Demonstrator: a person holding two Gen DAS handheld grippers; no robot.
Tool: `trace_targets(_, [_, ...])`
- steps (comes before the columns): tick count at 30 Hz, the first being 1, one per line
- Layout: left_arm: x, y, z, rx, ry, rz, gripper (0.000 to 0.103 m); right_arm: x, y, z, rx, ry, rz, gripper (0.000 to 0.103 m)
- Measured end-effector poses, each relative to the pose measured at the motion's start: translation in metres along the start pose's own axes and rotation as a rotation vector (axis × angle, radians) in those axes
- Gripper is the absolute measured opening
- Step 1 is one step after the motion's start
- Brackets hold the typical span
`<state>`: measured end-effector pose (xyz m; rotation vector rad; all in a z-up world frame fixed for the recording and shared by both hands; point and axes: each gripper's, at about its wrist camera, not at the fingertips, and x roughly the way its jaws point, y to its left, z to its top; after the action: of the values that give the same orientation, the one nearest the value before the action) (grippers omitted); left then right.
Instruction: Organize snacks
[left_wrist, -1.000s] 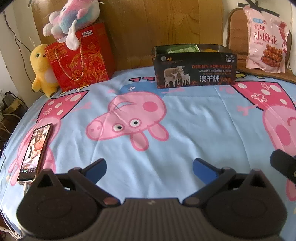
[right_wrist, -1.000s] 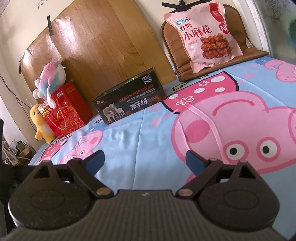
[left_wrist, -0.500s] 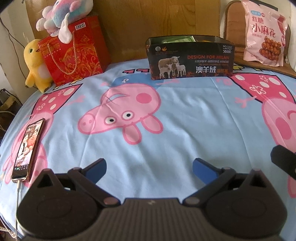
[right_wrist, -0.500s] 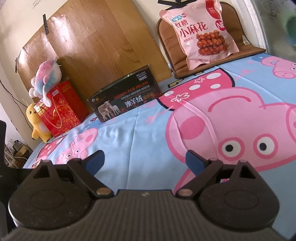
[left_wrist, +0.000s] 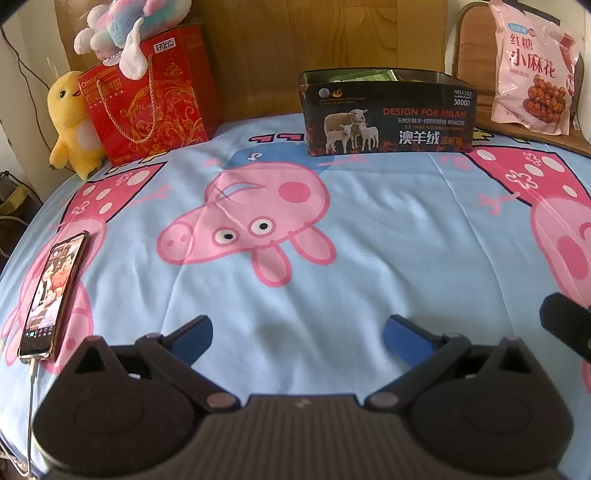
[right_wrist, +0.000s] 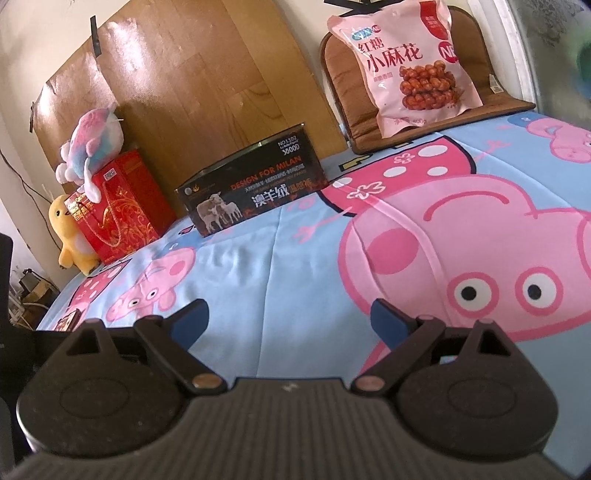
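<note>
Blue-tipped and spread wide, the jaws of the left gripper (left_wrist: 298, 332) hang over the bed with nothing between them; the right gripper (right_wrist: 290, 319) shows the same, jaws apart and empty over the cartoon-pig bedsheet (left_wrist: 369, 229). At the right edge of the left wrist view a black piece of the other gripper pokes in.

Nearest on the left side lies a phone (left_wrist: 51, 291), screen lit, a cable running from its near end off the sheet. The middle of the sheet between the grippers and the far edge carries only wrinkles and pink pig prints.

At the far edge, against a wooden board (right_wrist: 207, 92), stands an open black box (left_wrist: 388, 112) printed with sheep, "DESIGN FOR MILAN", "NO.L102", "3600D" and Chinese characters; green and yellow contents peek above its rim, too small to identify. Left of it sits a red gift bag (left_wrist: 147, 92) with gold scrollwork and rope handle, a pastel plush (left_wrist: 125, 22) on top and a yellow duck plush (left_wrist: 72, 122) beside it.

Far right, the pink snack bag (right_wrist: 406, 66), reading "红糖 小麻花", leans upright on a brown cushioned chair (right_wrist: 491, 107), well apart from both grippers.
</note>
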<state>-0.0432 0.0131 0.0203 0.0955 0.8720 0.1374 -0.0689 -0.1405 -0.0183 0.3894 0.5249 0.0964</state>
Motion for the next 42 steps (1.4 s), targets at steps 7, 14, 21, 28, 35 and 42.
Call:
trace_targets(7, [-0.0012, 0.0017, 0.0024, 0.006, -0.009, 0.017, 0.103, 0.0019, 0.0036, 0.0012, -0.006, -0.010, 0.006, 0.096])
trace_targets(14, [-0.0019, -0.0036, 0.0023, 0.016, -0.006, 0.010, 0.103, 0.0018, 0.0015, 0.0011, -0.002, -0.010, 0.004, 0.096])
trace_targets(21, [-0.0035, -0.0072, 0.0022, 0.024, -0.003, 0.007, 0.103, -0.0002, 0.0007, 0.0015, 0.002, -0.017, 0.005, 0.096])
trace_targets(28, [-0.0030, -0.0072, 0.0026, 0.024, -0.003, 0.012, 0.103, -0.0004, 0.0013, 0.0012, 0.002, -0.017, 0.005, 0.096])
trace_targets(35, [-0.0007, -0.0061, 0.0013, 0.019, 0.004, 0.016, 0.103, -0.0003, 0.0016, 0.0015, 0.002, -0.014, 0.005, 0.096])
trace_targets(42, [-0.0001, -0.0061, 0.0002, 0.019, 0.006, 0.023, 0.103, 0.0016, 0.0020, 0.0003, 0.002, -0.008, 0.007, 0.096])
